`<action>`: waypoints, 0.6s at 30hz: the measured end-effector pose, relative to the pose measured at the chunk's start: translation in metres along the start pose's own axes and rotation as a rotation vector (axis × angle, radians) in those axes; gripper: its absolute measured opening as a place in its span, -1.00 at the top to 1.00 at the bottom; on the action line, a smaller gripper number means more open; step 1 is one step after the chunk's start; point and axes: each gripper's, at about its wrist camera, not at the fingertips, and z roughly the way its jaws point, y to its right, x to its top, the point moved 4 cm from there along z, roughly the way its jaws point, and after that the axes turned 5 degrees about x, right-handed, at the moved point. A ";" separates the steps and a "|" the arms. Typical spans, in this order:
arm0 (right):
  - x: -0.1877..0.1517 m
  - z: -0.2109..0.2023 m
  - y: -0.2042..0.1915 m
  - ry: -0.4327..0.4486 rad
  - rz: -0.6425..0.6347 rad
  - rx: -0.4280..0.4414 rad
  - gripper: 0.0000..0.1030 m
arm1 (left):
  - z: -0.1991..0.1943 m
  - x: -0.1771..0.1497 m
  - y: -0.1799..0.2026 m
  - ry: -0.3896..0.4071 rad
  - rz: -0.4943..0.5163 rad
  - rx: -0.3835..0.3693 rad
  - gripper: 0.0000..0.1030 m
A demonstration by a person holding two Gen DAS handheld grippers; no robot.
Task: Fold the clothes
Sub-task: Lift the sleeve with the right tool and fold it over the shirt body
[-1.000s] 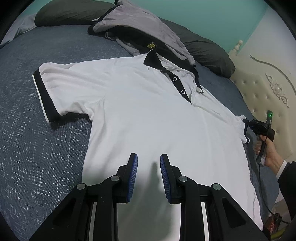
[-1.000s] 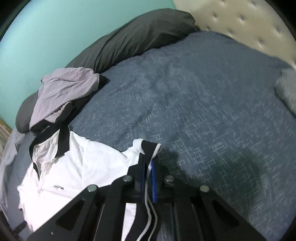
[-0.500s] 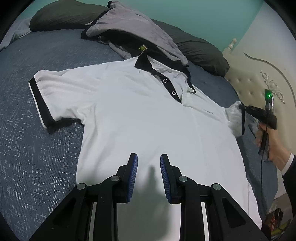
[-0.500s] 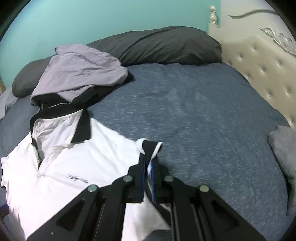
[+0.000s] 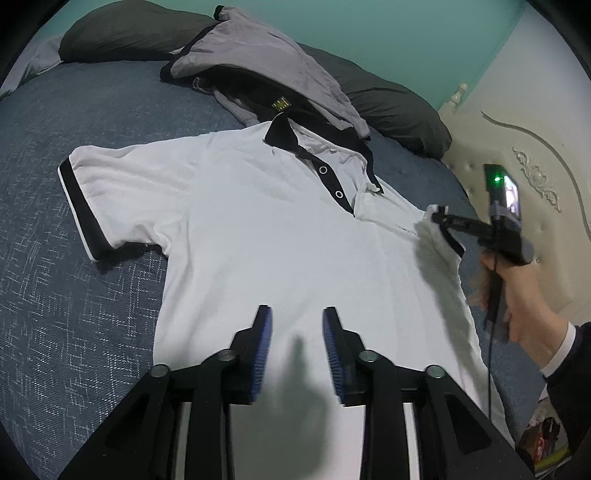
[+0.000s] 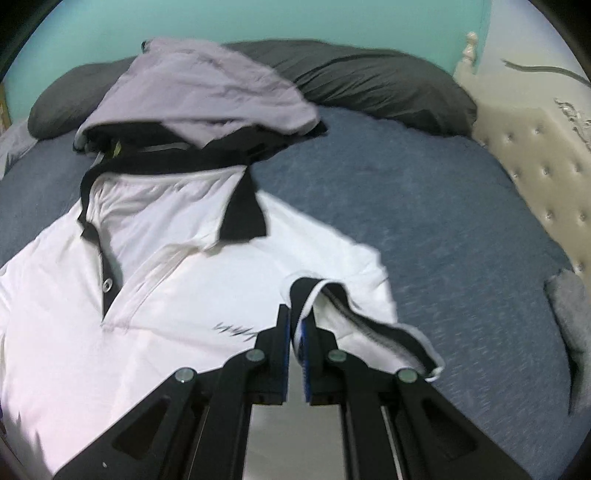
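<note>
Pinching the black-trimmed cuff of the sleeve [image 6: 314, 295] between its blue pads, the right claw [image 6: 295, 332] is clamped nearly flat on the cloth, with the cuff folding up out of the jaws toward 12 o'clock and the rest of the sleeve trailing off toward 4 o'clock. From the left wrist view that same claw [image 5: 437, 218] sits at 3 o'clock, lifting the sleeve off the bed, and the person's hand [image 5: 517, 295] grips its handle below, a dark sleeve with a white cuff at the wrist.

The left claw [image 5: 297, 332] hovers over the lower body of the white polo shirt [image 5: 258, 229], its jaws narrowly parted and opening, with nothing pinched between the pads; whether the tips touch the cloth cannot be told. It points down at a slant and casts a shadow on the fabric just below it.

The shirt lies face up and spread on the blue-grey bedspread [image 5: 74, 295], its black collar [image 5: 282, 134] toward 12 o'clock from the left claw and its other sleeve [image 5: 96, 206] laid flat at 10 o'clock. Beyond the collar a rumpled grey garment [image 5: 266, 70] lies partly over the shirt's neck and against the dark pillows [image 5: 125, 33]. A cream tufted headboard [image 6: 546, 162] stands at 2 o'clock in the right wrist view, with another grey piece of cloth [image 6: 569, 317] at 3 o'clock on the bed.
</note>
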 end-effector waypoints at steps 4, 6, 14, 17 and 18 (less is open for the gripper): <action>-0.009 0.004 -0.011 -0.017 0.021 0.058 0.88 | -0.001 0.001 -0.003 0.001 -0.015 -0.004 0.27; -0.013 -0.003 -0.013 0.000 0.037 0.099 0.85 | -0.001 0.001 -0.003 0.001 -0.017 -0.007 0.27; -0.027 -0.044 -0.004 0.063 0.082 0.270 0.50 | -0.003 0.001 -0.001 0.005 -0.024 -0.017 0.27; -0.027 -0.055 0.020 0.096 0.152 0.280 0.50 | -0.003 0.002 -0.001 0.005 -0.024 -0.019 0.26; -0.026 -0.060 0.030 0.111 0.182 0.272 0.50 | -0.003 0.002 -0.002 0.005 -0.025 -0.019 0.27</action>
